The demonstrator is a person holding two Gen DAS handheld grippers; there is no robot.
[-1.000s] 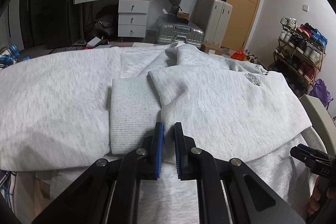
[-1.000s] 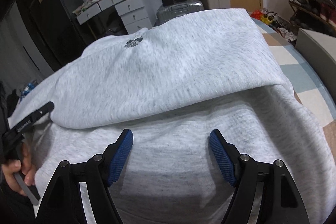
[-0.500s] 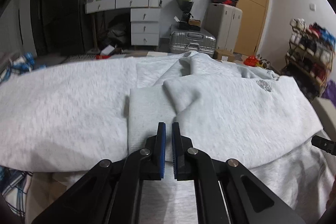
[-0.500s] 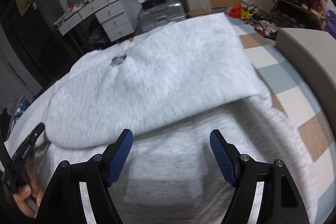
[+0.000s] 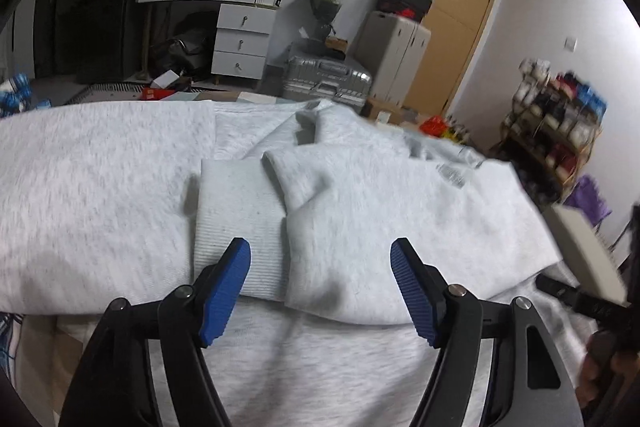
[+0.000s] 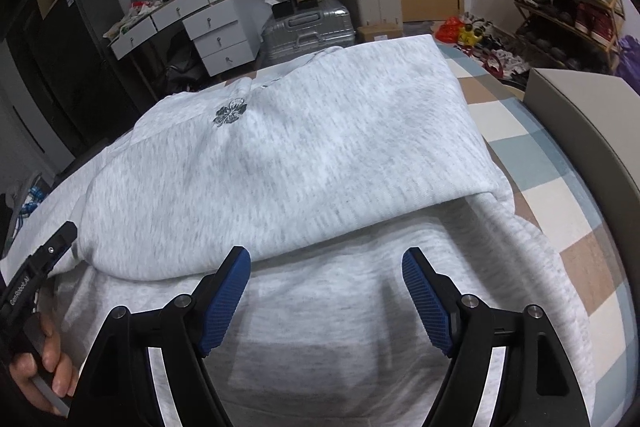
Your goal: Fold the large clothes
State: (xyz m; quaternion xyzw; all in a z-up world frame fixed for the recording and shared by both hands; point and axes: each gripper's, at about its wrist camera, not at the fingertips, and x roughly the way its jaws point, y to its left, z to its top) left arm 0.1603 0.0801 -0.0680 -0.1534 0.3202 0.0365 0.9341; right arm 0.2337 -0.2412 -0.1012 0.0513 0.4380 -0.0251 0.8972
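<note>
Both grippers, left (image 5: pixel 320 291) just opened, right (image 6: pixel 326 299), spread empty over sweatshirt (image 6: pixel 280 163), sleeve (image 5: pixel 236 215) laid across, probably for next fold.

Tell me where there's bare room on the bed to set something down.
Only the checked bedcover strip between the light grey sweatshirt and the beige padded bed edge is bare. The sweatshirt covers everything else in view.

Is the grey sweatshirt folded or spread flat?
Partly folded: on the sweatshirt, both sleeves lie across the body, ribbed cuff on top.
</note>
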